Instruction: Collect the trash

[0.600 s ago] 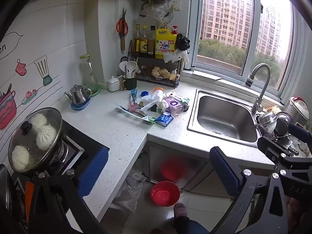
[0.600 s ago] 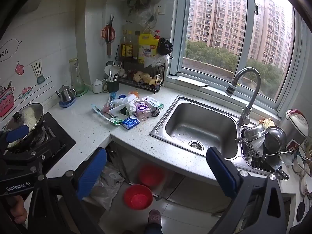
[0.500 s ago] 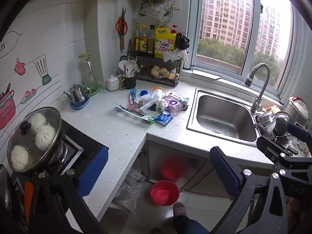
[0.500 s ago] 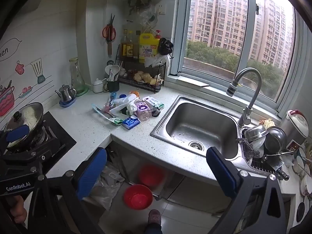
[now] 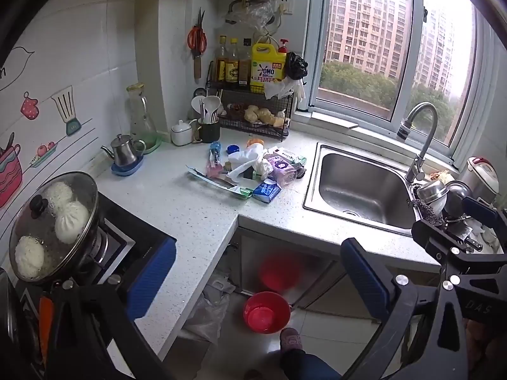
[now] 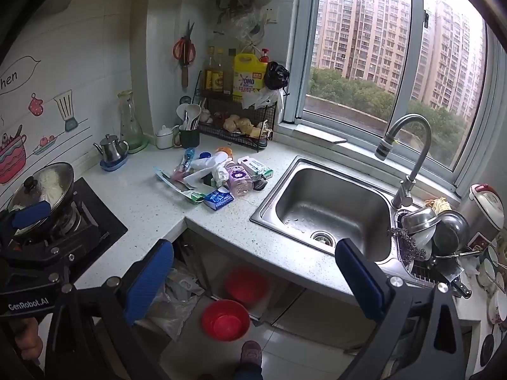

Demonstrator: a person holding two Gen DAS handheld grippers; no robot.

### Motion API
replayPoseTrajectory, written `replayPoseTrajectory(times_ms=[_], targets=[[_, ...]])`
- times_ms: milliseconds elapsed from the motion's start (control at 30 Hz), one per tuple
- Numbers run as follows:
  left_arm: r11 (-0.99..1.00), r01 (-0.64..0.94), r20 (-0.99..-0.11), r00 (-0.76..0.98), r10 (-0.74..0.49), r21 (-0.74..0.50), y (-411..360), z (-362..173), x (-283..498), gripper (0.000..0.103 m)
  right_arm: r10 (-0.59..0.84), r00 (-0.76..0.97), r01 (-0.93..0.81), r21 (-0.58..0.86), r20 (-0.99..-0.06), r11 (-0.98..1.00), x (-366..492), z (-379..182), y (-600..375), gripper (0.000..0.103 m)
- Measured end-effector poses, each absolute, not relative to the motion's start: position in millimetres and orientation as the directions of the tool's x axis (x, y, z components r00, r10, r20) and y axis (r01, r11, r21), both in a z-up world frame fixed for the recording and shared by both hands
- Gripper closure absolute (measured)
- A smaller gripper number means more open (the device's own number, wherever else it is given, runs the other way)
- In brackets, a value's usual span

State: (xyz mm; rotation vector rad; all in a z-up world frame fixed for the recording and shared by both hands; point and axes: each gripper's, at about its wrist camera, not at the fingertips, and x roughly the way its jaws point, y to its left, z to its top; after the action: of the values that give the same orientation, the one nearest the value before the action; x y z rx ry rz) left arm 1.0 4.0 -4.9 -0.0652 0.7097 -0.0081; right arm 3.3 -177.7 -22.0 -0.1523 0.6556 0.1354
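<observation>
Trash pile (image 5: 253,171) far beyond spread (empty) fingers (image 5: 364,272).

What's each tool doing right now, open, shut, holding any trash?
Left tool: open, holding nothing, short of the trash pile.
Right tool: open, holding nothing, also away from the counter.

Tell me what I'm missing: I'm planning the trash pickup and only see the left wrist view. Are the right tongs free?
Observer: Yes, the right tongs are open and hold nothing.
Operator: Anything fragile past the dish rack?
Observer: Stacked bowls stand at the far right, beyond the knife.
Operator: And the sink drain?
Observer: The drain shows fully here, with what look like pale scraps in it.
</observation>
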Motion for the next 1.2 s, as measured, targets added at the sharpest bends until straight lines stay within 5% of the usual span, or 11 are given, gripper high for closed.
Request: replayPoseTrajectory(times_ms=[1200], targets=[[0.998,-0.002,-0.666,0.745,-0.036,-0.056,9.9,-10.2,1.8,0.000,0.071,0.771,-0.176,-0.104,-0.633,0.979,3.2,-25.3,-174.2,0.001]])
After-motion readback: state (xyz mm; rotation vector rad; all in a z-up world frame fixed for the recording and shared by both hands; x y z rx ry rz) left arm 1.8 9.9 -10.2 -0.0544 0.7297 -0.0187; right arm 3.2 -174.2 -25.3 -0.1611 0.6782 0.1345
